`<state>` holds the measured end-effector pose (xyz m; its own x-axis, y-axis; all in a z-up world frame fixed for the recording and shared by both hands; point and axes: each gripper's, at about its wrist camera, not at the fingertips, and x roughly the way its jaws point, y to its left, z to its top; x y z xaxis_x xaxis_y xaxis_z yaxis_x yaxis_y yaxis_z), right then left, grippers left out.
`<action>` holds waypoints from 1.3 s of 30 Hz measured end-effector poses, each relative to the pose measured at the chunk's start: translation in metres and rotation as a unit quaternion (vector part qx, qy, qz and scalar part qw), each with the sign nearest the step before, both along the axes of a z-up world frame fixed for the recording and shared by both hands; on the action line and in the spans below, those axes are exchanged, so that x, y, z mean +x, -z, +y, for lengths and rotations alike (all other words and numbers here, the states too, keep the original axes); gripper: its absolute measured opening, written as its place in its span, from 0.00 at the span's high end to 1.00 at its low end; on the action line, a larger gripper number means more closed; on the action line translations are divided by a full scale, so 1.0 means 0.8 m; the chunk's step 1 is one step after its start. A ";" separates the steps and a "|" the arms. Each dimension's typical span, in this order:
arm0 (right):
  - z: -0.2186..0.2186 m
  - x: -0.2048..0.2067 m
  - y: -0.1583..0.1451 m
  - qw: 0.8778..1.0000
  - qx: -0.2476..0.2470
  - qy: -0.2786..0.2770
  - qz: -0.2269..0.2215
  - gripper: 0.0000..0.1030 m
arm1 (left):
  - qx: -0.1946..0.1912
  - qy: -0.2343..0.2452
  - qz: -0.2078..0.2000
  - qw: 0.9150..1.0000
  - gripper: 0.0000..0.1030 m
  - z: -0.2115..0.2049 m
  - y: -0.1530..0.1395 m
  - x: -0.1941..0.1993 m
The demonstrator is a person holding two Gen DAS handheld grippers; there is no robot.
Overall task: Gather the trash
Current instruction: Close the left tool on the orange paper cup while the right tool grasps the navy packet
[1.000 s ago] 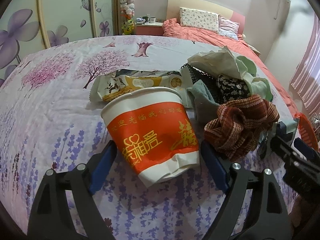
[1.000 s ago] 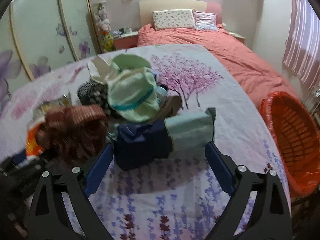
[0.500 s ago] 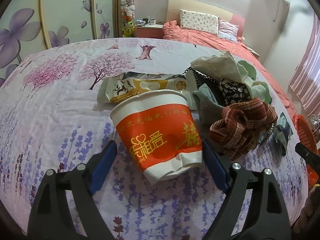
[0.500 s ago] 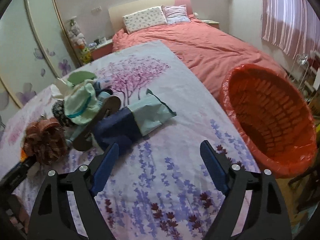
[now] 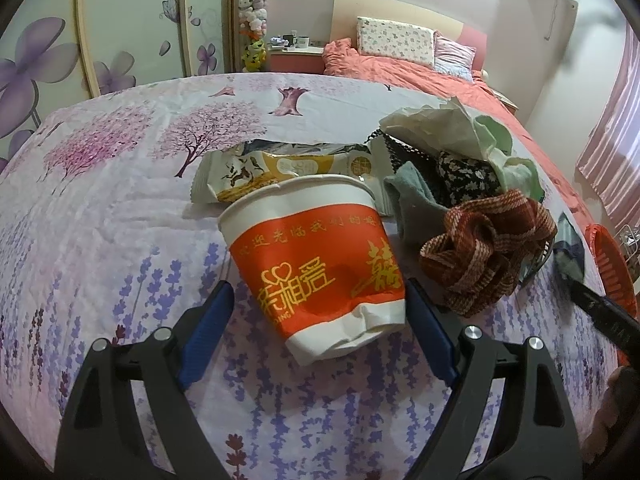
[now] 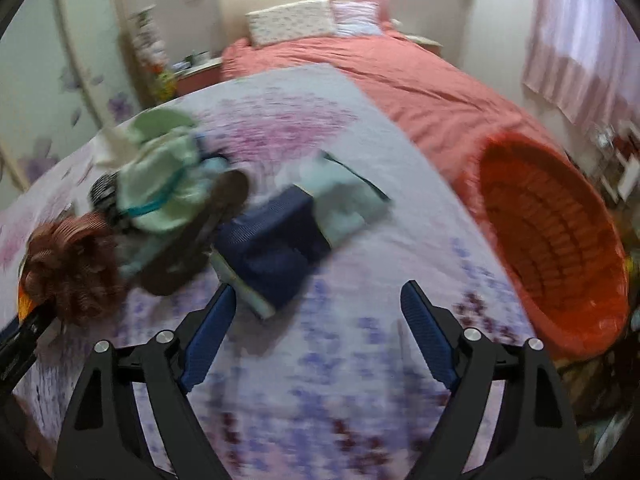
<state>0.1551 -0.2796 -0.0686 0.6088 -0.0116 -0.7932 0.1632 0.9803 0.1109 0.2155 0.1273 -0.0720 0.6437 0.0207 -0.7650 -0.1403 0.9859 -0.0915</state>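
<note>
A crumpled red and white paper cup [image 5: 320, 268] lies on the floral bedspread between the open jaws of my left gripper [image 5: 318, 332]; whether the pads touch it is unclear. A snack wrapper [image 5: 280, 172] lies just behind it. My right gripper [image 6: 318, 332] is open and empty above the bedspread, just short of a navy and pale green packet [image 6: 280, 248]. The orange bin [image 6: 556, 248] stands off the bed's right edge and also shows in the left wrist view [image 5: 608, 268].
A heap of clothes [image 5: 460, 168] and a rust-red knitted bundle [image 5: 484, 252] lie right of the cup; the bundle also shows in the right wrist view [image 6: 72, 264]. A brown slipper [image 6: 192, 240] lies beside the packet. A pink bed [image 6: 400, 68] is behind.
My right gripper let go of the navy and green packet, swung toward the orange bin, and is now swinging back toward the packet. The left gripper stayed around the cup.
</note>
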 end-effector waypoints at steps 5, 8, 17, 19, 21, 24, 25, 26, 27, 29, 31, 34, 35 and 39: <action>-0.022 -0.011 -0.009 0.999 0.044 0.000 -0.020 0.20 | -0.006 -0.004 -0.003 1.000 0.19 0.008 -0.003 0.000; -0.012 -0.006 -0.015 0.998 0.055 -0.010 -0.031 0.18 | -0.010 -0.002 -0.004 1.000 0.19 0.009 -0.004 0.000; 0.012 0.056 -0.004 0.999 0.044 0.013 0.002 0.20 | -0.017 0.009 -0.009 1.000 0.19 -0.003 -0.007 0.002; 0.006 0.057 0.002 0.999 0.040 0.019 0.017 0.27 | -0.013 0.010 -0.010 1.000 0.18 -0.007 -0.008 0.004; 0.004 0.057 0.004 0.999 0.033 0.020 0.018 0.33 | -0.010 0.010 -0.009 1.000 0.19 -0.010 -0.007 0.007; 0.000 0.050 0.003 0.999 0.024 0.020 0.016 0.44 | -0.008 0.005 -0.004 1.000 0.19 -0.010 -0.005 0.012; -0.001 0.049 0.004 0.999 0.024 0.020 0.014 0.47 | -0.009 0.003 0.000 1.000 0.19 -0.009 -0.002 0.015; -0.002 0.047 0.004 0.999 0.023 0.019 0.012 0.48 | -0.009 0.001 0.002 1.000 0.20 -0.008 0.000 0.016; -0.003 0.044 0.004 1.000 0.021 0.019 0.009 0.50 | -0.009 0.000 0.004 1.000 0.21 -0.007 0.002 0.016; -0.001 0.046 0.004 1.000 0.012 0.018 0.006 0.54 | -0.006 0.001 0.009 1.000 0.26 -0.008 0.006 0.018; 0.001 0.047 0.004 1.000 0.003 0.013 0.003 0.63 | 0.003 0.001 0.010 1.000 0.29 -0.010 0.009 0.018; -0.002 0.043 0.003 1.000 0.019 0.006 0.000 0.67 | 0.000 0.003 0.009 1.000 0.30 -0.009 0.009 0.018; -0.005 0.042 0.003 1.000 0.029 0.004 -0.001 0.68 | -0.004 0.003 0.008 1.000 0.30 -0.007 0.008 0.017; -0.009 0.034 -0.005 0.999 0.051 -0.001 -0.009 0.69 | -0.003 0.001 0.000 1.000 0.30 0.001 0.002 0.012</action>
<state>0.1825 -0.2867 -0.0645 0.6235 0.0700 -0.7787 0.1589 0.9639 0.2139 0.2250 0.1279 -0.0737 0.6439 0.0139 -0.7650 -0.1379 0.9856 -0.0982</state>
